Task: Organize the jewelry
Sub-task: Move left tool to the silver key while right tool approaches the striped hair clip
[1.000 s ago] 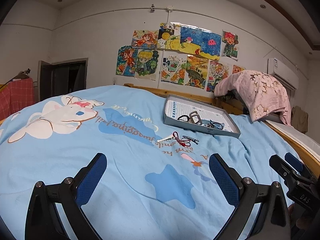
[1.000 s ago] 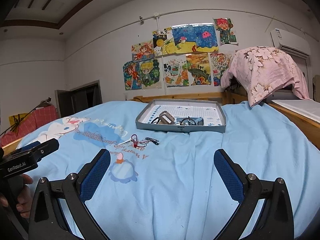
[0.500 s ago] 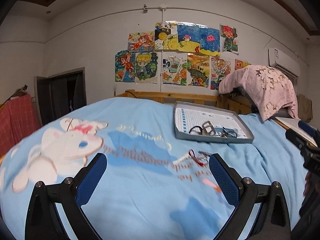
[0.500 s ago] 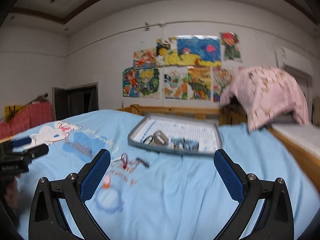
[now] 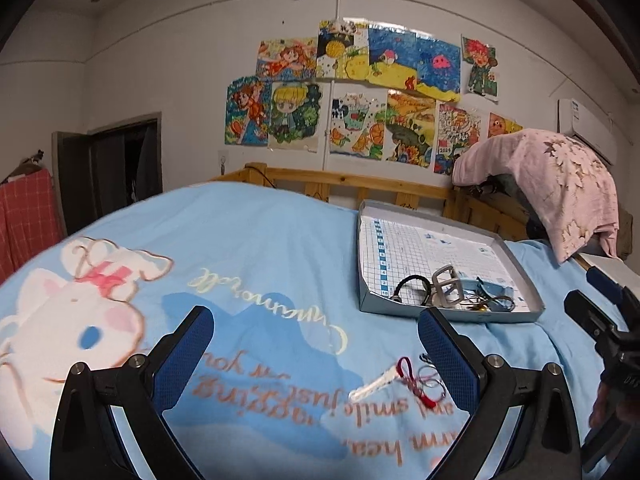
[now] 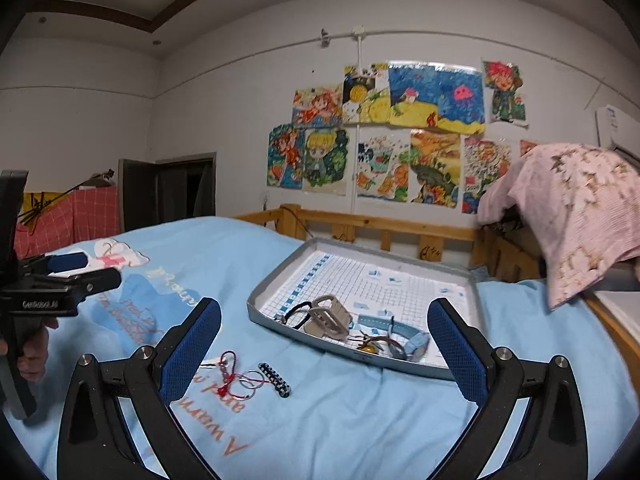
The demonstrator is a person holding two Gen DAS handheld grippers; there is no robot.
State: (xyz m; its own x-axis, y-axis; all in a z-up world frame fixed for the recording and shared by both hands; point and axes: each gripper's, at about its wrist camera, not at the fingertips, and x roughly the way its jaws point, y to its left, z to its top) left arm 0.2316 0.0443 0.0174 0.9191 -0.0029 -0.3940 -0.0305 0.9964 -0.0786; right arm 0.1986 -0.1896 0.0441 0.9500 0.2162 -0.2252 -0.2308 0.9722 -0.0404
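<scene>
A shallow grey tray [image 5: 532, 294] [image 6: 264, 320] lies on the blue bedspread and holds a black cord bracelet [image 6: 298, 312], a beige buckle band [image 6: 330, 320] and a light-blue watch [image 6: 404, 338]. In front of it on the spread lie a red cord bracelet [image 5: 412, 380] [image 6: 228, 374], thin metal rings [image 6: 252, 382], a white hair clip [image 5: 372, 388] and a black beaded strip [image 6: 275, 378]. My left gripper [image 5: 316, 356] hangs open just above the spread, the loose pieces at its right finger. My right gripper [image 6: 324, 352] is open, hovering before the tray.
A wooden bed rail [image 6: 380, 228] runs behind the tray. A pink flowered cloth [image 6: 580, 216] hangs at the right. Drawings cover the wall, a dark doorway [image 5: 116, 168] is at the left. A hand [image 6: 34, 354] holds the left gripper's handle.
Both grippers have moved forward and lower toward the tray and the loose jewelry, which now look larger and closer. Jaws stayed open. Nothing was picked up.
</scene>
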